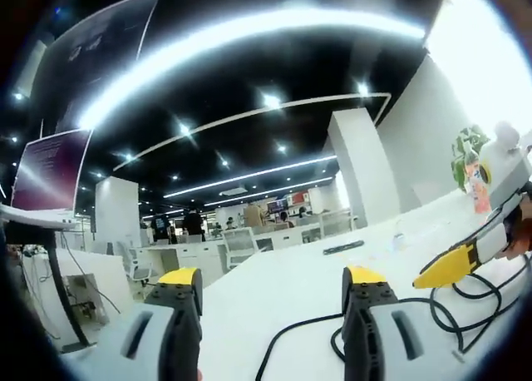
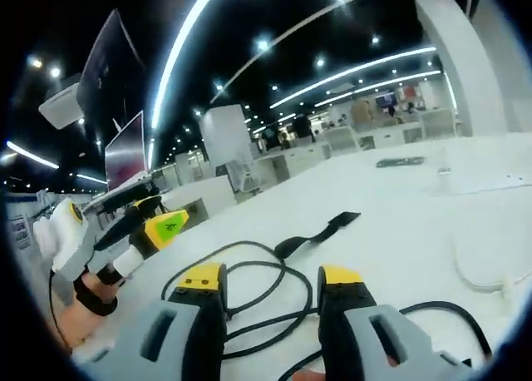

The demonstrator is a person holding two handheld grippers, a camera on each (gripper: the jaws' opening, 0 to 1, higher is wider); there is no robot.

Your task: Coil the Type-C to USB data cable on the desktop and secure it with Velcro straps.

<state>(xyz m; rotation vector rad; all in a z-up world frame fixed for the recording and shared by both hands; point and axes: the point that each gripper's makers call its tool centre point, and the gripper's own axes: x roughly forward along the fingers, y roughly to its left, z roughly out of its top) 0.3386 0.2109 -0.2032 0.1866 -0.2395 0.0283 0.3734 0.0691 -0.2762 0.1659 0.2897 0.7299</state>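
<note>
The black data cable (image 2: 264, 291) lies in loose loops on the white desktop (image 2: 391, 223), running under and between my right gripper's (image 2: 272, 277) open jaws. A black Velcro strap (image 2: 320, 230) lies flat just beyond the loops. My left gripper (image 2: 154, 223) shows at the left edge, held by a hand and hovering beside the cable. In the left gripper view my left gripper (image 1: 272, 279) stands open over bare desktop (image 1: 291, 269) with nothing between its jaws. The cable (image 1: 465, 310) curls at the lower right, under my right gripper (image 1: 449, 266).
A white cable (image 2: 486, 273) lies on the desk at the right. A small dark flat object (image 2: 399, 161) rests farther back. Monitors (image 1: 50, 169) stand at the left edge of the desk. White office desks, chairs and people are in the background.
</note>
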